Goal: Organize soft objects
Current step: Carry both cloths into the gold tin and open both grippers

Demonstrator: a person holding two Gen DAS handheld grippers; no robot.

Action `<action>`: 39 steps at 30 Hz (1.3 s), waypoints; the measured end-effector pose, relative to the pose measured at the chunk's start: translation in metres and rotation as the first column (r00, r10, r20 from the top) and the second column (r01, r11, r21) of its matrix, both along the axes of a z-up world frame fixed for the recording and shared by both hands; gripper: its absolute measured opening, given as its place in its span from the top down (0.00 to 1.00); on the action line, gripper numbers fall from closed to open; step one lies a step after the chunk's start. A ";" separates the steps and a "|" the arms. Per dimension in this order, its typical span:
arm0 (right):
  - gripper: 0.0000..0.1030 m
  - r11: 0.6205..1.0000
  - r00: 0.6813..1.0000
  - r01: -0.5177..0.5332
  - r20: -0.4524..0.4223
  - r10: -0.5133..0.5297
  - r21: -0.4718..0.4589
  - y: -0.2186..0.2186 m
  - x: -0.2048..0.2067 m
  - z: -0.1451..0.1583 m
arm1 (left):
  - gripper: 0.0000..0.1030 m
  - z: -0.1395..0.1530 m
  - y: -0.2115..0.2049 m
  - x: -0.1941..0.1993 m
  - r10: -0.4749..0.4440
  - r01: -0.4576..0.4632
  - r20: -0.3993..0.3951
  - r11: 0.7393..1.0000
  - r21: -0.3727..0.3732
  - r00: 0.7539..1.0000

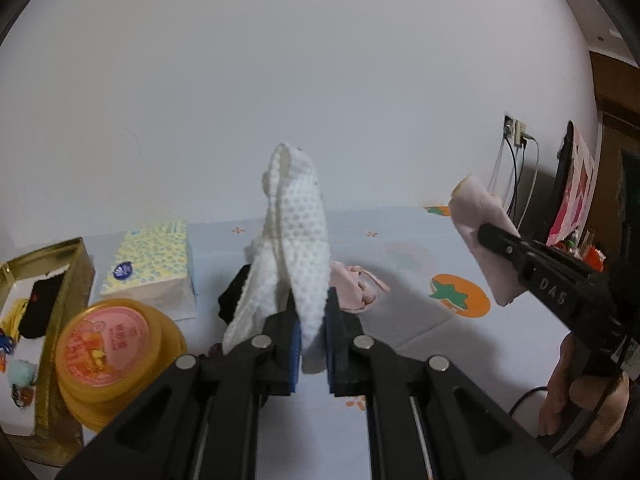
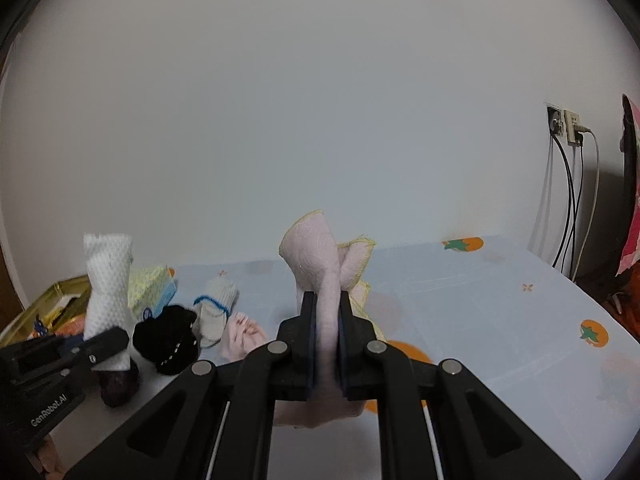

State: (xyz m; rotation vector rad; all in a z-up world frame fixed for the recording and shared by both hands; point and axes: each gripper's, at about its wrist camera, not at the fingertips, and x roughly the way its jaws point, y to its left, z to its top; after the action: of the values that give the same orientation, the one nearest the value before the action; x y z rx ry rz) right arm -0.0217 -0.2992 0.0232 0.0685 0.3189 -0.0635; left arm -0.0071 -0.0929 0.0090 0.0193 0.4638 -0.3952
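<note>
Both cloths are held aloft above the table (image 2: 500, 300). The left gripper (image 1: 311, 344) is pinched on a white waffle-textured cloth (image 1: 298, 224), which stands up from the jaws; the right gripper (image 2: 327, 344) is clamped on a pink cloth with yellow edging (image 2: 320, 256). A black sock (image 2: 166, 338), a white sock (image 2: 216, 312) and a pink item (image 2: 242, 336) are left loose on the table. Step judged: mid-carry. Next, a destination is needed for each cloth, possibly the gold tin (image 1: 76, 264), with release made only over it.

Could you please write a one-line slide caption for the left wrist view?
Left gripper lifts a white waffle cloth while right gripper holds a pink cloth.
</note>
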 end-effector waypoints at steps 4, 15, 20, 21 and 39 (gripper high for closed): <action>0.90 1.000 1.000 0.024 0.014 -0.024 -0.007 0.013 -0.014 -0.002 | 0.93 0.002 0.008 -0.007 -0.008 0.008 0.002 1.000 -0.009 1.000; 0.90 0.999 0.998 -0.033 0.045 0.033 0.011 0.081 -0.037 -0.001 | 0.93 0.010 0.055 -0.025 -0.038 0.040 0.042 0.998 -0.050 0.998; 0.90 0.995 0.994 -0.101 0.046 0.100 0.017 0.130 -0.030 0.000 | 0.93 0.016 0.097 -0.024 0.003 0.001 0.064 0.998 -0.061 0.998; 0.90 0.993 0.993 -0.114 0.045 0.112 0.026 0.138 -0.029 0.000 | 0.93 0.016 0.107 -0.022 0.017 -0.013 0.059 0.998 -0.067 0.998; 0.90 0.946 0.947 -0.322 0.029 0.321 0.024 0.296 0.007 -0.007 | 0.93 0.005 0.266 -0.024 0.235 -0.233 0.011 0.966 -0.109 0.972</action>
State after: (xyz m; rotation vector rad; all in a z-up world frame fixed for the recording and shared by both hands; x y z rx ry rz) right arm -0.0145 -0.0032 0.0166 0.0450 0.3034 0.2664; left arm -0.0308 0.1734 0.0138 -0.1339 0.4157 -0.1869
